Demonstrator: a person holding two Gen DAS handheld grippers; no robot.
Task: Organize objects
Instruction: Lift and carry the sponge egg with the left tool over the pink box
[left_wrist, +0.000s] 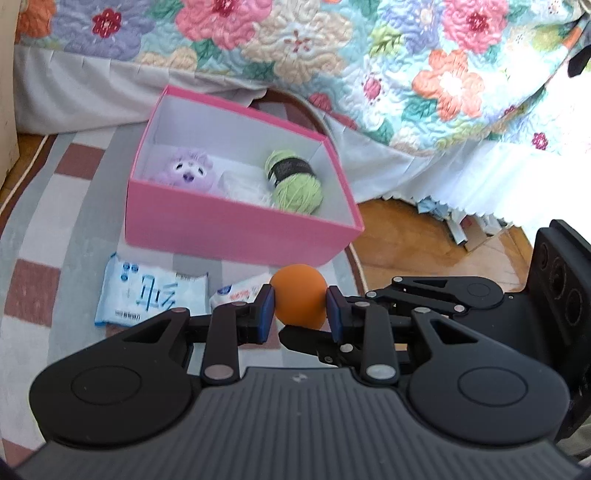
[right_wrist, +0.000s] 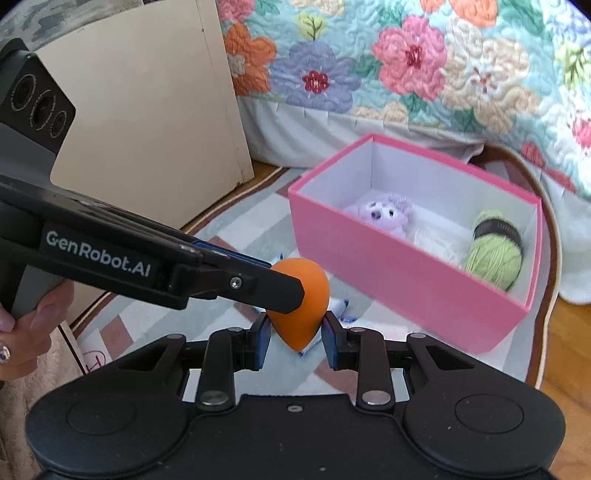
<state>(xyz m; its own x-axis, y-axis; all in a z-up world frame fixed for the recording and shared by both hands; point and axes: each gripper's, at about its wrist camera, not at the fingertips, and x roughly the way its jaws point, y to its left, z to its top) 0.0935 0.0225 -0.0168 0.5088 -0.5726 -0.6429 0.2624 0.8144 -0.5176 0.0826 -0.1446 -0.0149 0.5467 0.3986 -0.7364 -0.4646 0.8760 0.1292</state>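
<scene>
The left gripper had its jaws clenched on the orange sponge, pads pressing on either flank, low centre of the left view. In the right view the sponge showed as a teardrop, fat end up, point down, long axis close to upright. The right gripper sat just under it, jaws parted either side of the tip. Whether those pads touched the sponge, I could not tell; they looked a shade clear of it. So the sponge hung in the air between both tools, above the rug, with the left one carrying it for certain.

The pink box lay beyond the sponge, toward the upper middle of the left view and to the right in the right view. Inside it sat a purple plush, some white stuff and a green yarn ball. Two packets lay on the rug in front of the box, just left of the jaws.

To my eye, the sponge belonged in the box next, and the left gripper pointed almost straight at it. The open patch in the box looked to be at its near right corner.
</scene>
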